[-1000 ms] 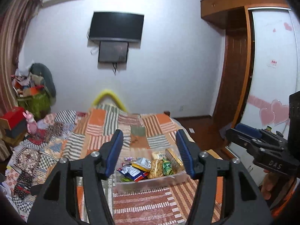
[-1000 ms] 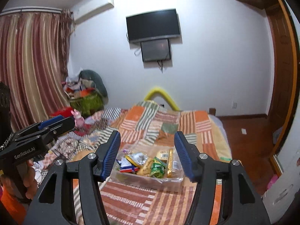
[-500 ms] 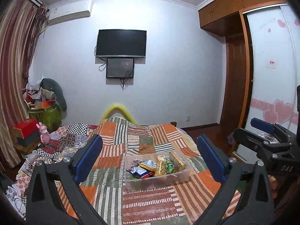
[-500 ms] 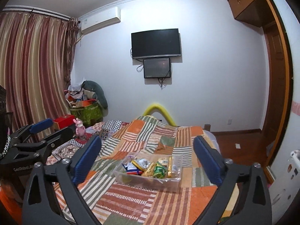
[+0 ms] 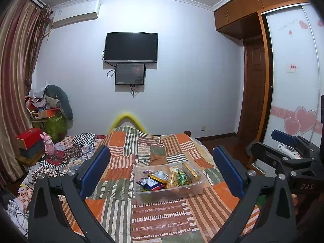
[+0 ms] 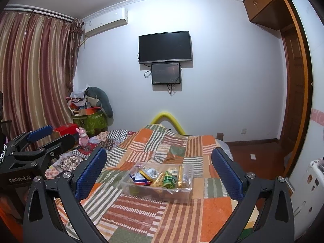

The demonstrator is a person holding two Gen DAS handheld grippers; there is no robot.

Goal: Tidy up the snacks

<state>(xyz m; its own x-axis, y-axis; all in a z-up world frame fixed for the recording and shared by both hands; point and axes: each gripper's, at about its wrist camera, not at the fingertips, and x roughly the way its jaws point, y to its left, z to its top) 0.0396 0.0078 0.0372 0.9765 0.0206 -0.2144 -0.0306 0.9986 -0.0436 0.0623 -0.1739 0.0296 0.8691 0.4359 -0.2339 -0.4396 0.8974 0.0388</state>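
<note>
Snacks [image 5: 169,177]: assorted foil and plastic packets, blue, yellow and green, all lying loose inside one clear plastic bin [image 5: 194,189] that sits on the patchwork bedspread [image 5: 162,218] near the foot of the bed; no packet shows outside it. Bin: open-topped, shallow, thin-walled, likely to slide on the soft cover if you push it. Left gripper [image 5: 162,172]: jaws spread wide, holding nothing, held back from the bin and above it. Right gripper [image 6: 160,171]: same condition, wide apart and empty, bin centred between its blue pads [image 6: 91,174]. The scene fits packets yet to be sorted as well as packets already gathered, so judge before you reach. If you do go in, come down from above, take one packet by its crimped edge, and keep the other gripper ready to steady the bin wall.
</note>
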